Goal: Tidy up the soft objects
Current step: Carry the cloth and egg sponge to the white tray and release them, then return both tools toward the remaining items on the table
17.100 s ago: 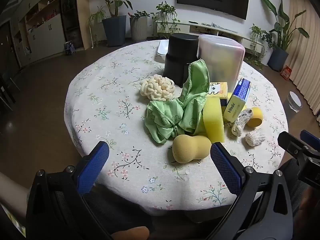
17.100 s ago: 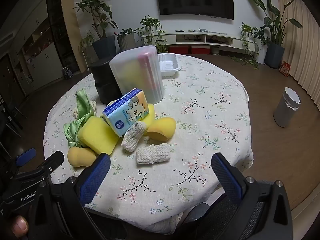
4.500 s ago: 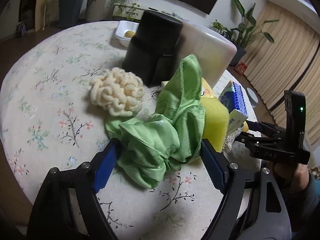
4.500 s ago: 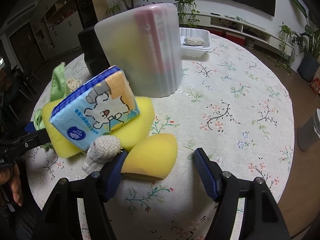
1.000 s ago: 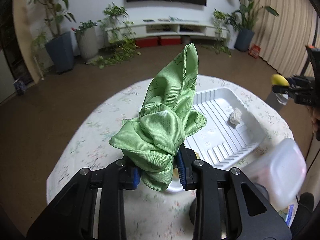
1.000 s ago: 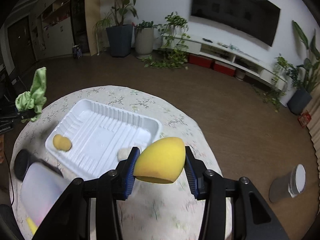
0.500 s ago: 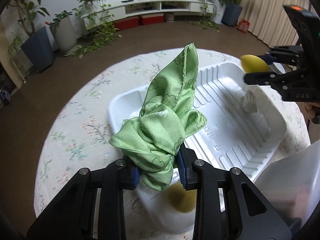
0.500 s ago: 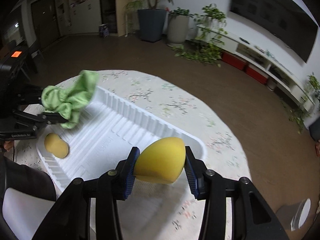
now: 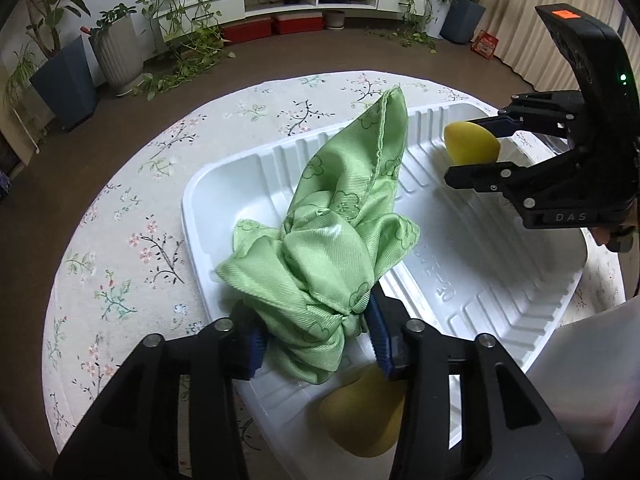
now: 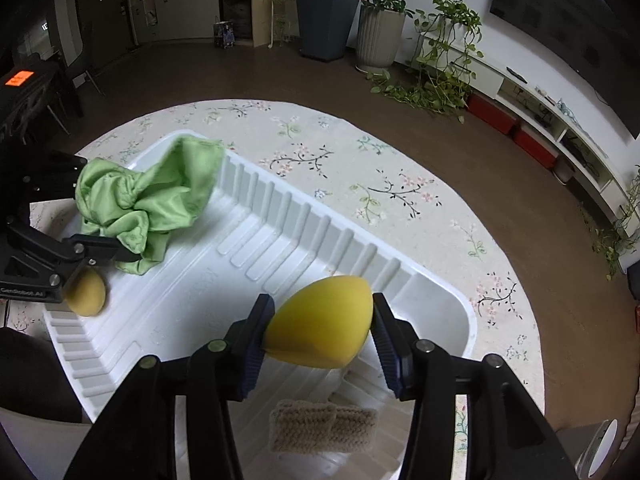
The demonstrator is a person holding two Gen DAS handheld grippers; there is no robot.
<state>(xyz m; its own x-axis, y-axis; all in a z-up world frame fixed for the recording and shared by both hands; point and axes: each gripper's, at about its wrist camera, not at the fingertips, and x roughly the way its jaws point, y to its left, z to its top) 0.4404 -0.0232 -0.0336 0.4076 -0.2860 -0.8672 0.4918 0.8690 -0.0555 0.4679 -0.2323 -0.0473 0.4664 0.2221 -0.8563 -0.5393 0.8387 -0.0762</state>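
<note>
A white ribbed tray (image 9: 500,292) (image 10: 280,240) lies on the flowered round table (image 9: 140,220). My left gripper (image 9: 318,336) hangs over the tray's near-left end, its jaws opening. The crumpled green cloth (image 9: 332,240) (image 10: 144,200) still fills the gap and touches both pads, its tip leaning on the tray's wall. My right gripper (image 10: 320,328) (image 9: 468,146) is low over the tray's other end, jaws opening slightly, pads still against the yellow egg-shaped sponge (image 10: 320,320) (image 9: 472,144). A tan gourd-shaped sponge (image 9: 360,412) (image 10: 86,296) and a knitted pad (image 10: 324,426) lie in the tray.
A translucent plastic container (image 9: 580,380) stands beside the tray's near side, with a black container (image 10: 32,372) next to it. The table's round edge (image 10: 520,280) curves close behind the tray. Potted plants (image 10: 380,32) and a low shelf stand far off on the floor.
Both grippers have sunk lower over the tray. The left jaws have widened and the green cloth has loosened and spread out. The right gripper has drawn closer to the tray's corner with the yellow sponge.
</note>
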